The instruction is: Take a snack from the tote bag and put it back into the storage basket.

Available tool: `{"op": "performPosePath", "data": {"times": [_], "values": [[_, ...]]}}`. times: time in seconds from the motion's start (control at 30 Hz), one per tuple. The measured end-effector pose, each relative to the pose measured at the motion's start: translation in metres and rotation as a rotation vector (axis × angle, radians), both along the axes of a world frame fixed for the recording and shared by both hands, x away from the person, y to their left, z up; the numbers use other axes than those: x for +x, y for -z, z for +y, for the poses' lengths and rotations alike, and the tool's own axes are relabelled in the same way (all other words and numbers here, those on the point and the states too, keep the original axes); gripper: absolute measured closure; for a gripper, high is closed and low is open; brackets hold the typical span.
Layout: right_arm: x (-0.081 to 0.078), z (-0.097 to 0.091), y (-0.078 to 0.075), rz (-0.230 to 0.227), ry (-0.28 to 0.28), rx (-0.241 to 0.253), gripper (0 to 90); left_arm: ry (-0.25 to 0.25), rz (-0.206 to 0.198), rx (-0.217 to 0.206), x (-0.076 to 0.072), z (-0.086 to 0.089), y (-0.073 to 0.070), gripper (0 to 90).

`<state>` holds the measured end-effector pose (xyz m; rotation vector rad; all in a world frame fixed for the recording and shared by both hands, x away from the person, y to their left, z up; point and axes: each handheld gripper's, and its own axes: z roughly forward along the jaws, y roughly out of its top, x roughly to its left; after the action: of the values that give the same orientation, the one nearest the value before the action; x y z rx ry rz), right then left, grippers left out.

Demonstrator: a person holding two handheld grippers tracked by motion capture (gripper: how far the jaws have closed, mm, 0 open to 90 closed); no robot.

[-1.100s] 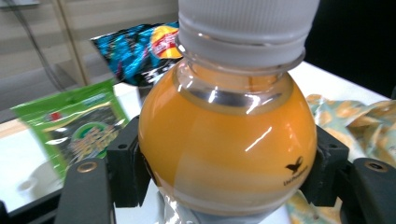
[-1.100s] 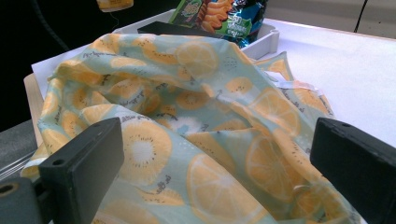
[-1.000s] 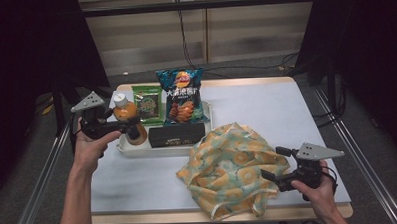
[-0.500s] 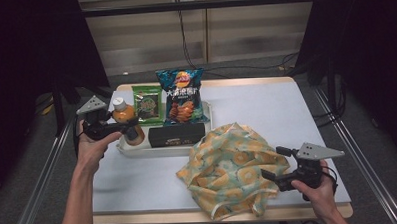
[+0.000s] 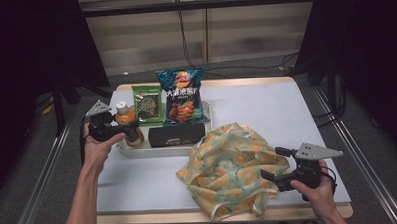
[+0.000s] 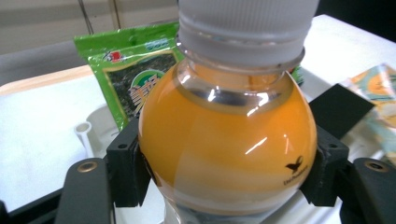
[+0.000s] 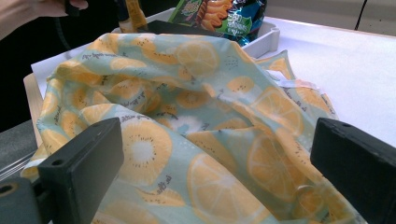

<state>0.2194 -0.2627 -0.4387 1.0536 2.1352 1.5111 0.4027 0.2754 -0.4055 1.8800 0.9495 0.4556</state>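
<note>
A small bottle of orange juice with a white cap [image 5: 125,116] [image 6: 229,135] stands upright at the left end of the white tray [image 5: 158,151]. My left gripper [image 5: 129,128] [image 6: 229,163] is shut on its round body, a pad pressing each side. Whether the bottle's base rests on the tray I cannot tell. At the table's front right lies a crumpled cloth bag printed with lemon slices [image 5: 233,171] [image 7: 201,116]. My right gripper [image 5: 272,162] [image 7: 219,163] is open at the bag's right edge, its jaws wide apart with nothing pinched.
The tray also holds a green seaweed packet [image 5: 147,105] [image 6: 133,70], a blue bag of crisps [image 5: 182,95] [image 7: 224,14] and a black box [image 5: 176,135]. The white tabletop [image 5: 266,104] extends to the far right. Metal rails run along both sides.
My left gripper has come down a little with the bottle, toward the tray. The right gripper and the cloth bag have stayed put.
</note>
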Motion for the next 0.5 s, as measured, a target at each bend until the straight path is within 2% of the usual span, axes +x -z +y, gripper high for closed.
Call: {"op": "performPosePath", "data": {"times": [0.1,0.17,0.27,0.33,0.43,0.5], "values": [[0.000,0.000,0.001,0.005,-0.003,-0.002,2.6,-0.018,0.012,-0.008,0.003,0.001,0.005,31.1],[0.000,0.001,0.001,0.006,-0.005,0.000,2.6,-0.027,0.005,-0.009,0.004,0.002,0.008,31.1],[0.001,0.000,0.001,0.002,-0.007,-0.004,2.7,-0.020,0.020,0.011,0.004,0.000,0.012,31.0],[0.001,0.001,0.001,0.004,-0.008,-0.004,3.1,-0.022,0.033,0.003,0.005,0.000,0.014,31.1],[0.000,0.001,0.001,0.006,-0.001,-0.004,3.4,-0.022,0.029,0.012,0.004,-0.001,0.016,31.0],[0.000,0.001,0.001,0.003,-0.003,-0.005,3.4,-0.034,0.034,0.002,0.003,0.000,0.016,31.0]]}}
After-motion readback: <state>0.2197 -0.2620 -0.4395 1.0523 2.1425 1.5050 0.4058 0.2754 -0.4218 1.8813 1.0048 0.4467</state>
